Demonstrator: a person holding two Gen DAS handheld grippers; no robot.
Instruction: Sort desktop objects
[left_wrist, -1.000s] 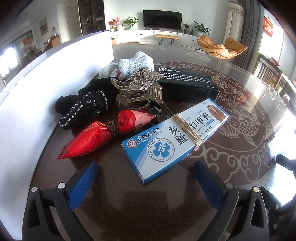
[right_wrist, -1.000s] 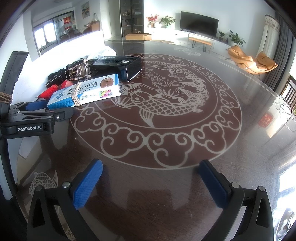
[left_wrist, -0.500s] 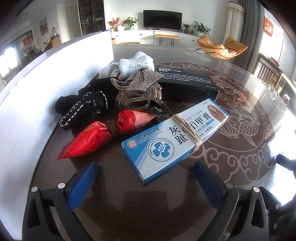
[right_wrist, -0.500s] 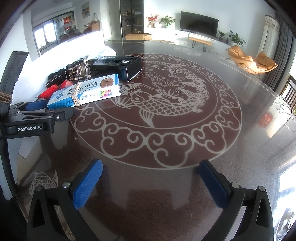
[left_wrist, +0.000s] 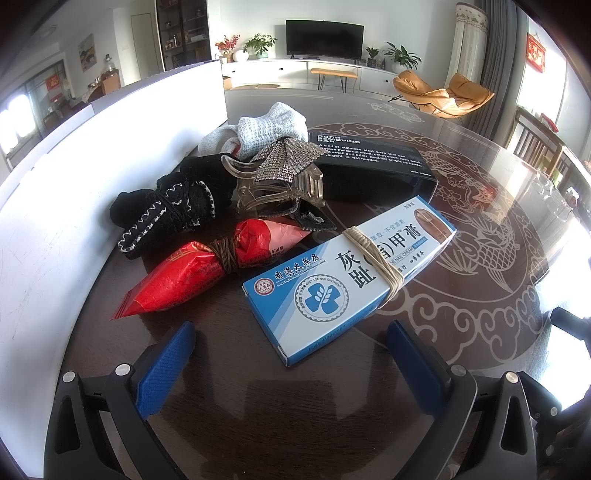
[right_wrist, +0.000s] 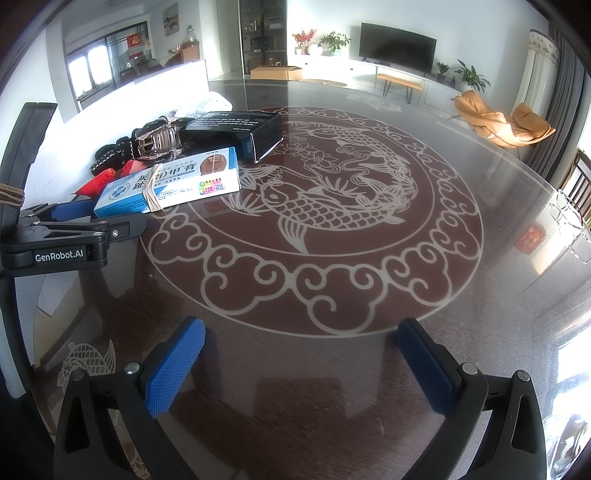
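A pile of objects lies by the white wall. A blue and white ointment box (left_wrist: 351, 273) with a rubber band round it is nearest, just ahead of my open left gripper (left_wrist: 291, 347). Left of it lies a red snack packet (left_wrist: 192, 273) tied with a band. Behind are a black knitted bundle (left_wrist: 166, 218), a clear hair claw (left_wrist: 280, 184) with a rhinestone bow, a white knitted cloth (left_wrist: 273, 129) and a black box (left_wrist: 373, 170). My right gripper (right_wrist: 299, 343) stands open over bare table, far from the pile; the ointment box (right_wrist: 170, 184) and left gripper (right_wrist: 92, 227) show at its left.
The round glass table (right_wrist: 332, 206) carries a carp pattern at its middle. A white board (left_wrist: 55, 192) walls the table's left side. Orange lounge chairs (left_wrist: 443, 92) and a TV stand sit in the room beyond. A wooden chair (left_wrist: 535, 144) stands at the right edge.
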